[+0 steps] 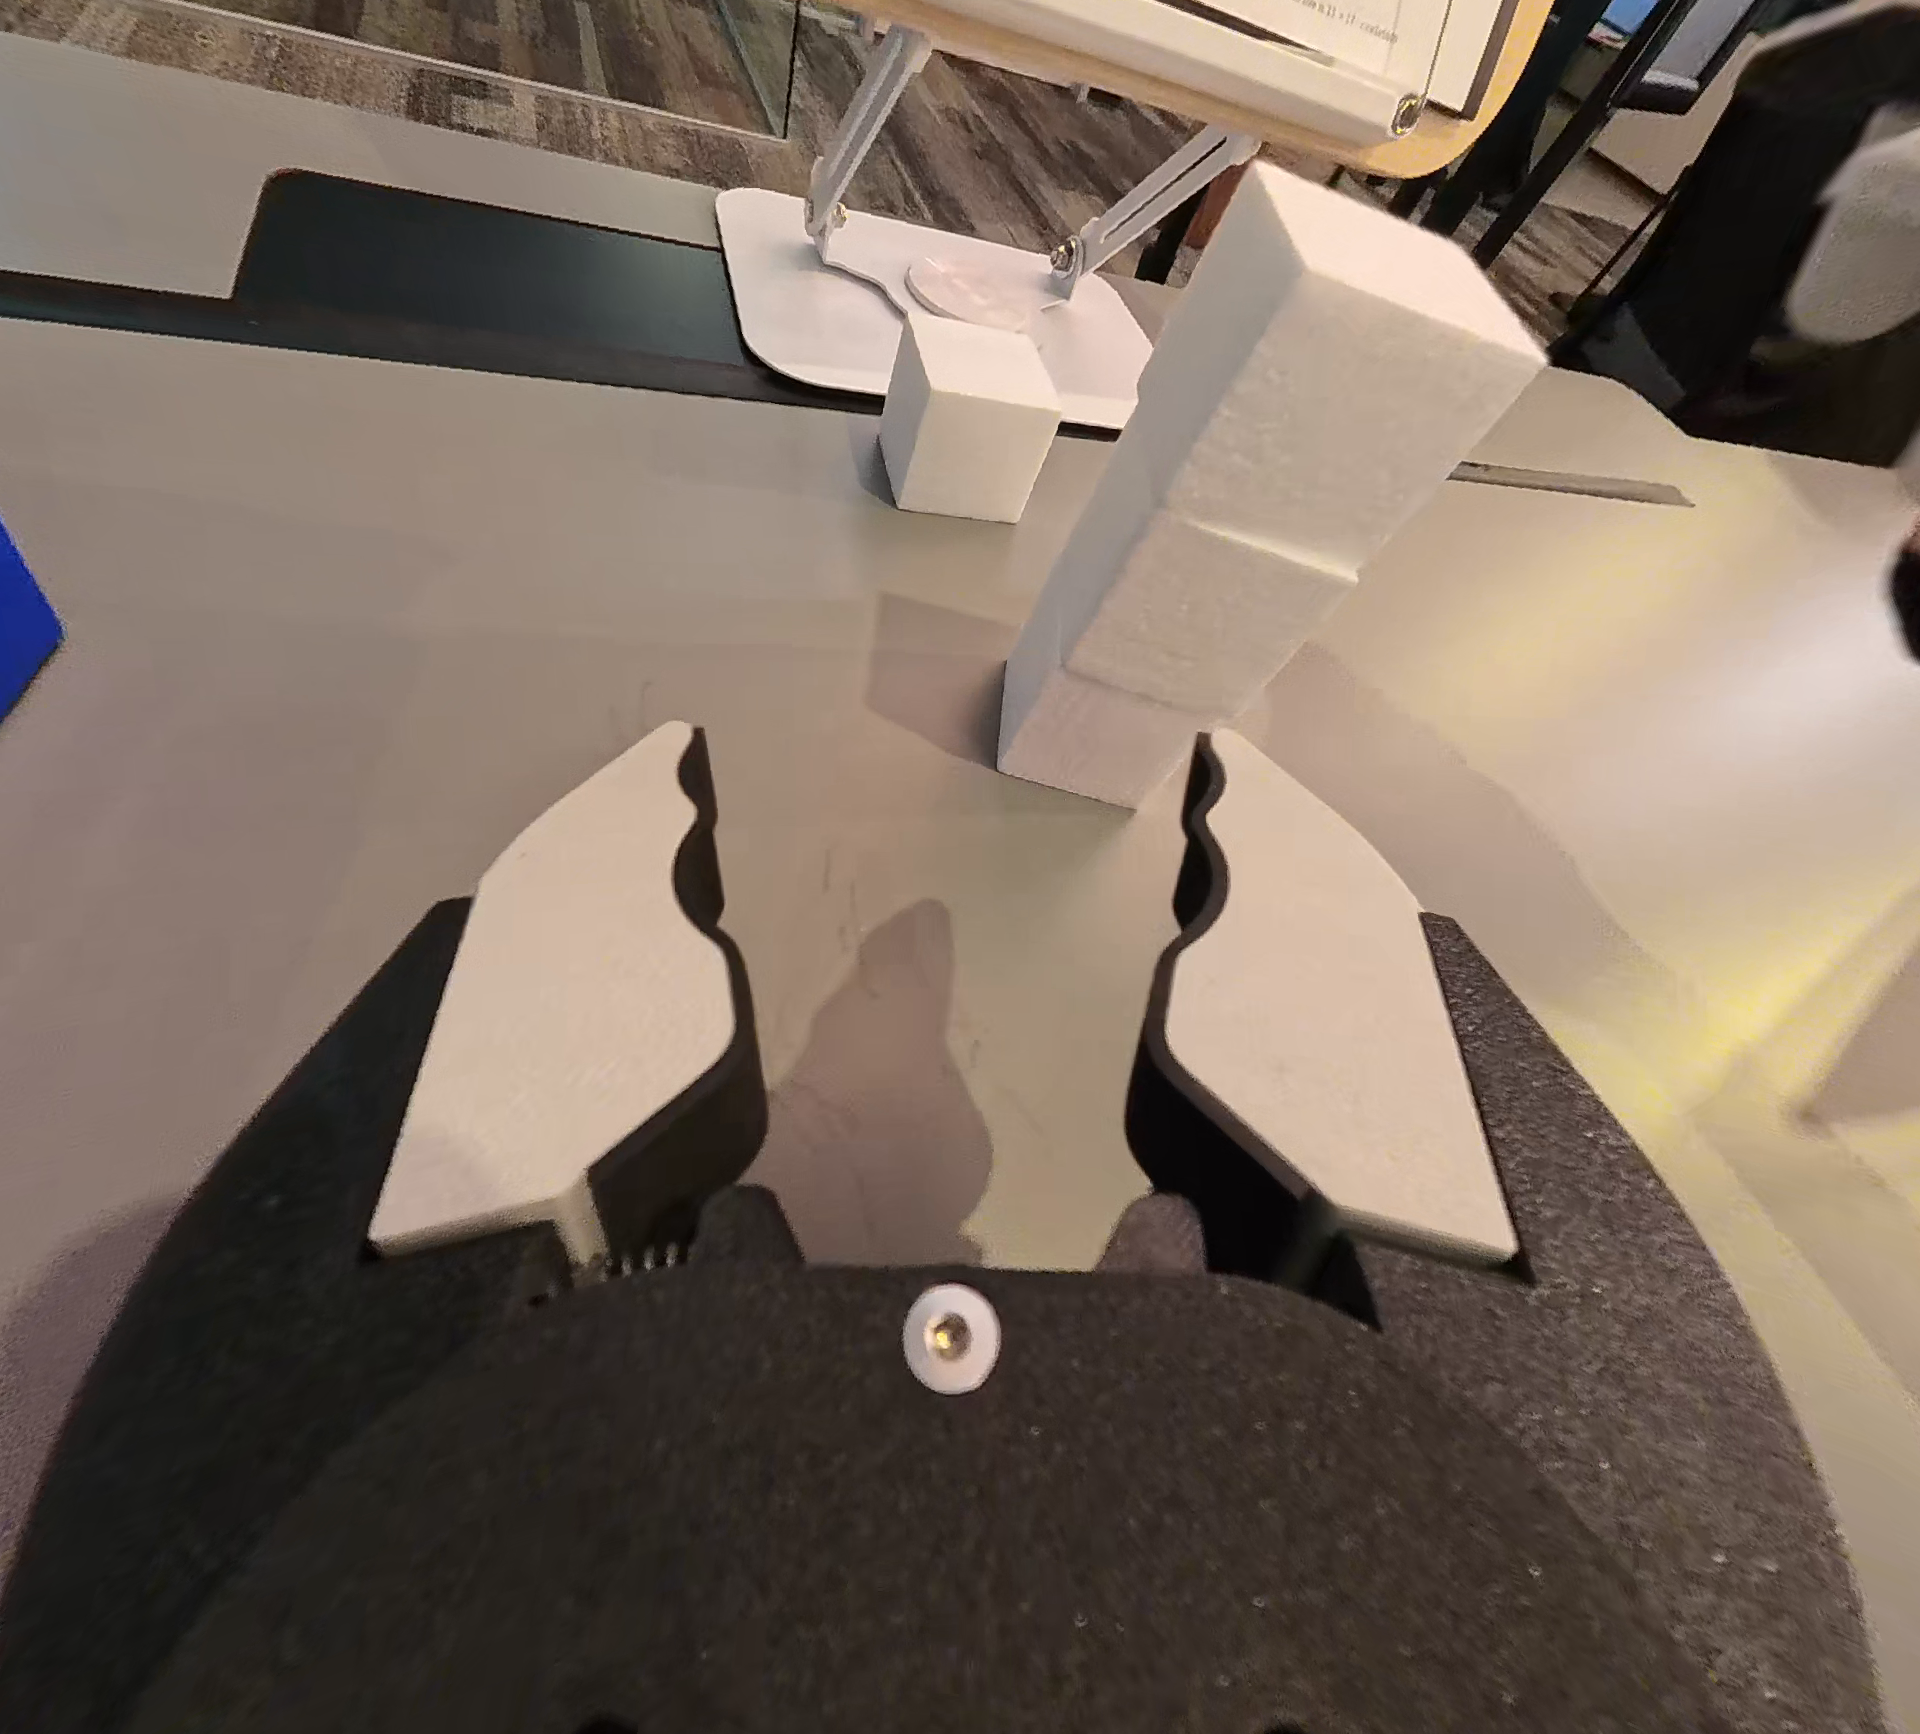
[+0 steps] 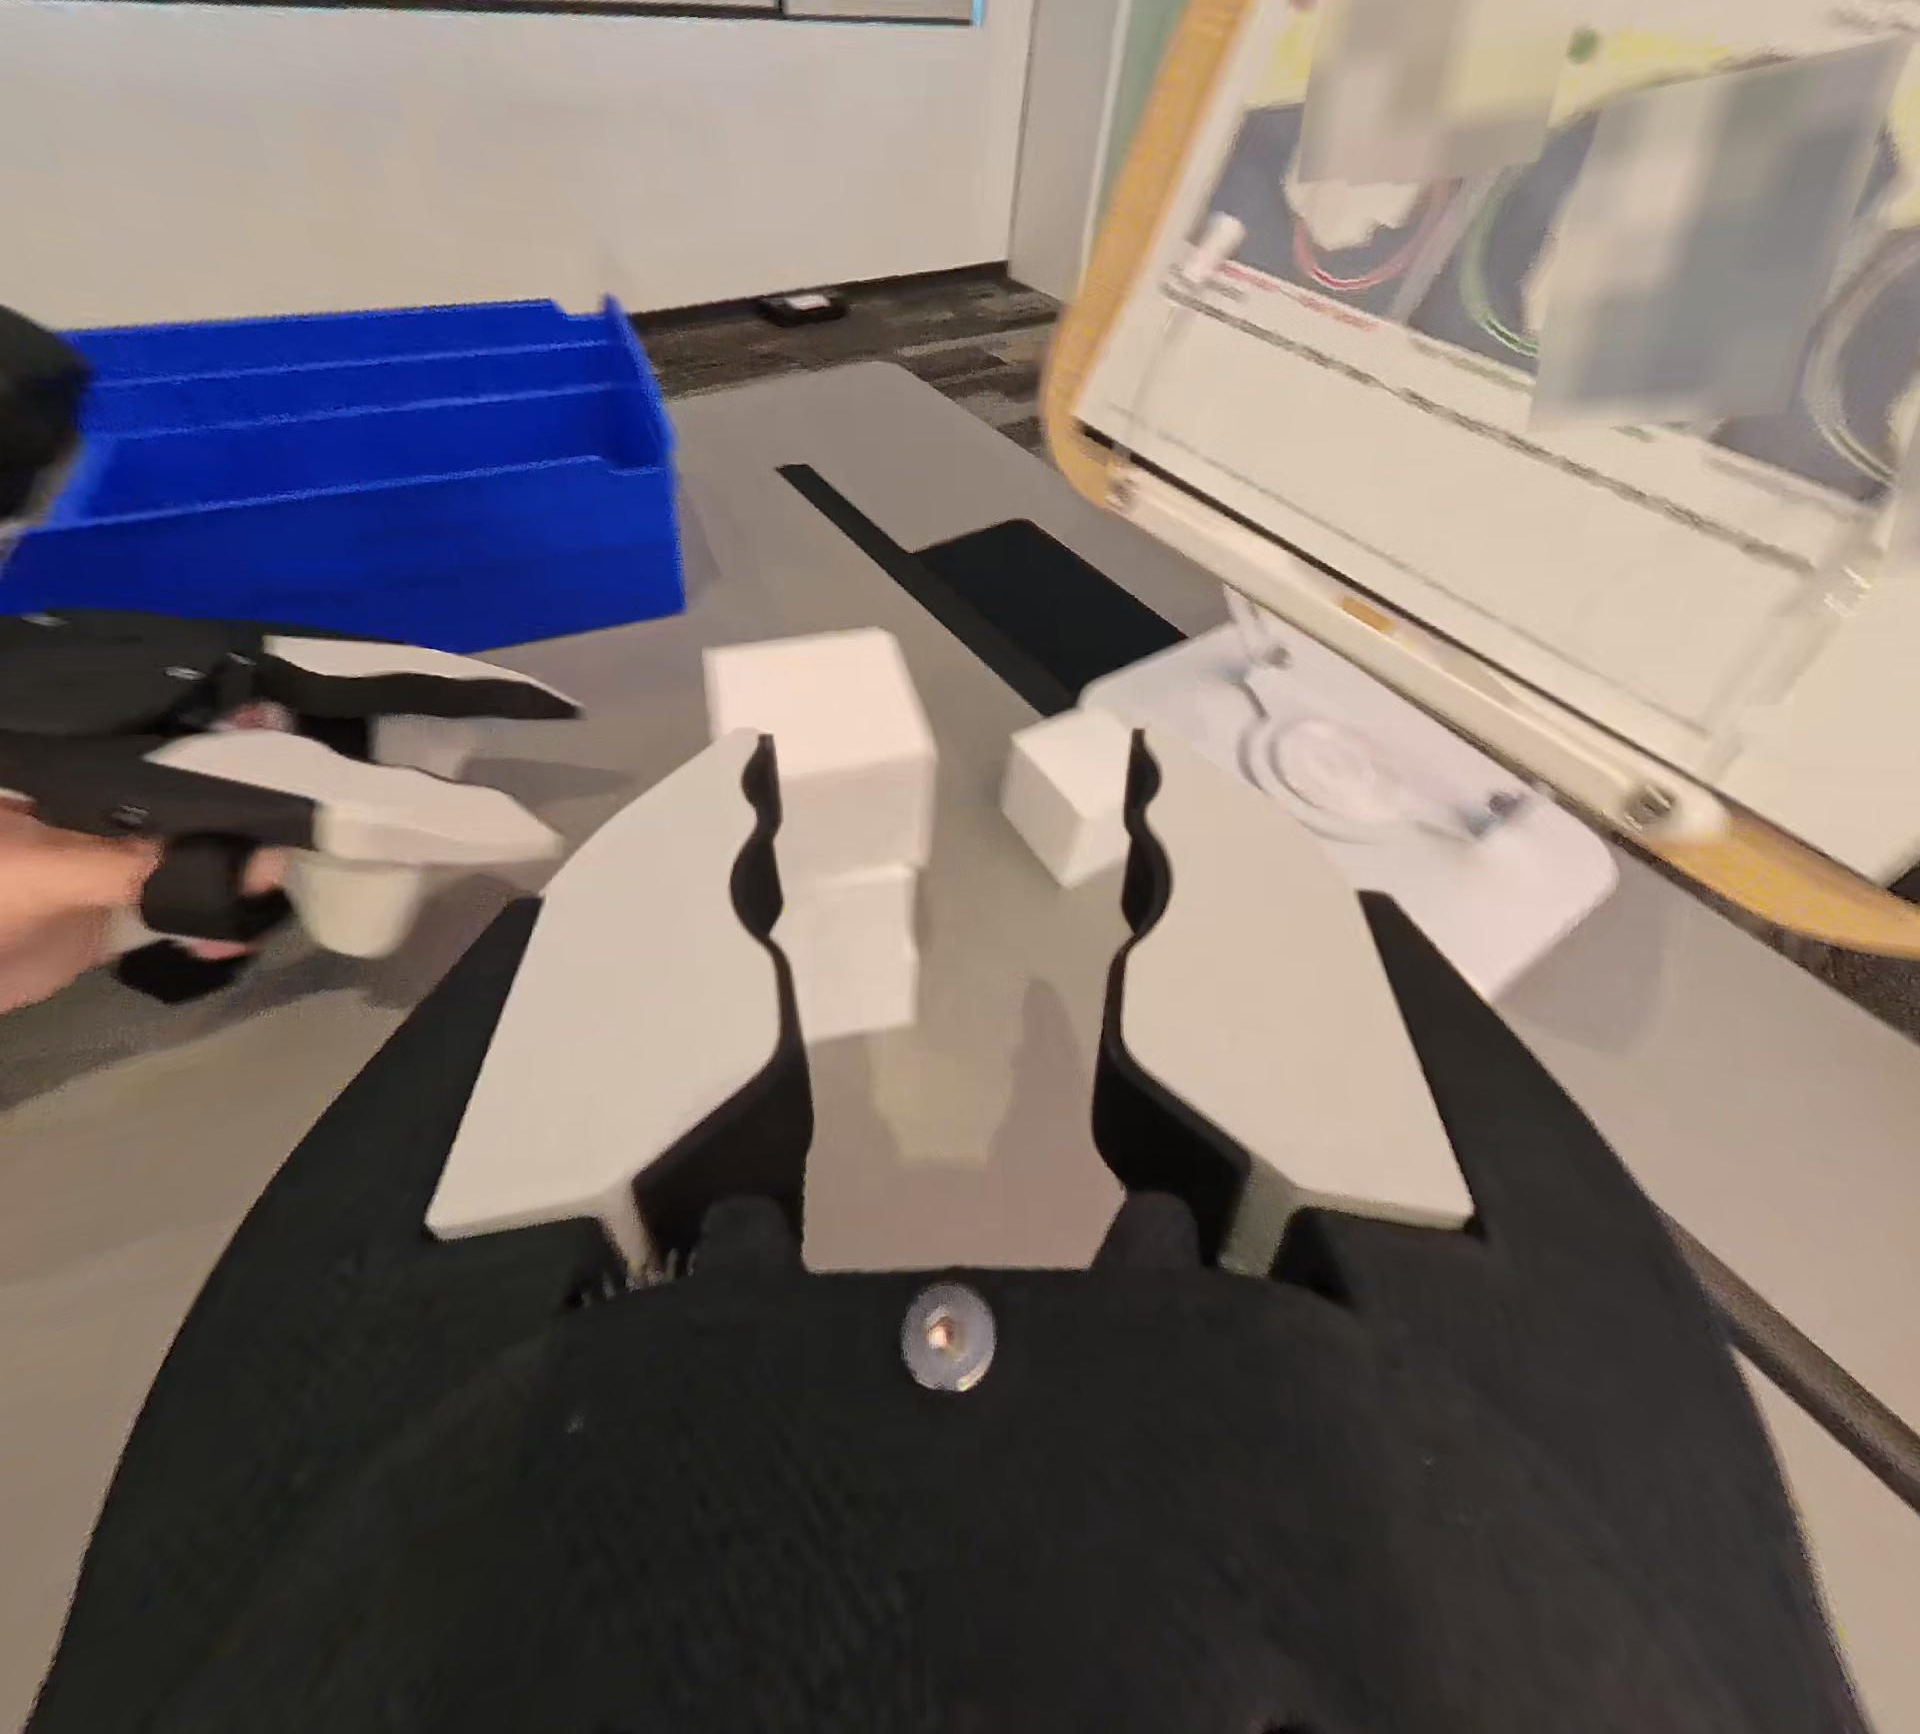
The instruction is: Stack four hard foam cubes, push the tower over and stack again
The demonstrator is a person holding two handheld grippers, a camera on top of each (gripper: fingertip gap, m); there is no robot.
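Your left tool (image 1: 945,749) gapes wide and empty just short of the three-cube foam tower (image 1: 1247,479) on the grey desk (image 1: 416,645), your right tool (image 2: 951,754) equally wide, the fourth cube (image 1: 966,432) lying apart behind

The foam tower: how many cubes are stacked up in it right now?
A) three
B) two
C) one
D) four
A: the left wrist view shows three cubes in the tower, while the fourth cube sits alone on the table beside the stand's base plate.
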